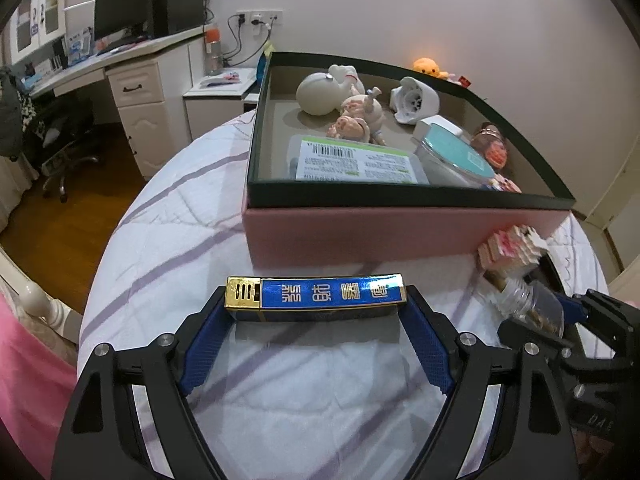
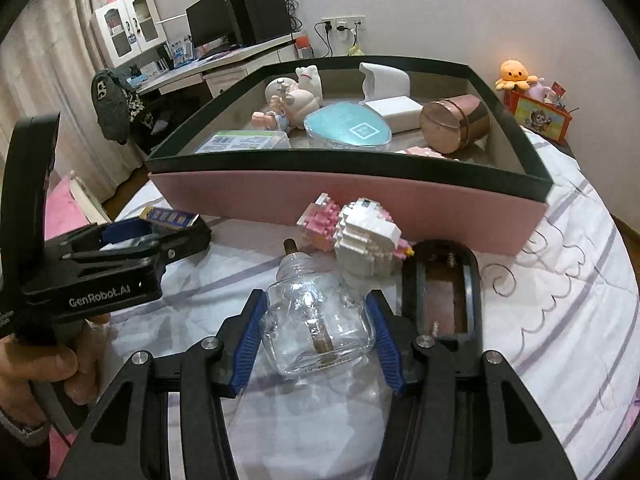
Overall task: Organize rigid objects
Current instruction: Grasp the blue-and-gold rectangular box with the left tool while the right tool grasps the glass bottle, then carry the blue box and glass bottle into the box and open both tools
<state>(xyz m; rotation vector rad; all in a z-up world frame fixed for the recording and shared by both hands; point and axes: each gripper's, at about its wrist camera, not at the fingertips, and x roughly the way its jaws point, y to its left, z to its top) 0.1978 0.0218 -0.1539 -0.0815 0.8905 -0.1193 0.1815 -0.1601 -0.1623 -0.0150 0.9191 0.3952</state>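
My left gripper [image 1: 316, 300] is shut on a long blue and gold box [image 1: 316, 298], gripped by its two ends just above the bed cover in front of the pink box [image 1: 400, 236]. My right gripper [image 2: 316, 316] is shut on a clear glass bottle [image 2: 316, 320] lying on its side, neck toward the pink box [image 2: 360, 204]. The bottle also shows at the right of the left wrist view [image 1: 532, 312]. A pink and white brick figure [image 2: 360, 236] stands between the bottle and the box wall. The left gripper [image 2: 176, 236] shows at the left of the right wrist view.
The pink box with a dark rim holds toy figures [image 1: 344, 100], a labelled case [image 1: 356, 160], a teal-lidded container [image 2: 346, 126] and a copper tin [image 2: 456, 120]. A black frame-shaped object [image 2: 444, 292] lies right of the bottle. A desk [image 1: 132, 56] stands left.
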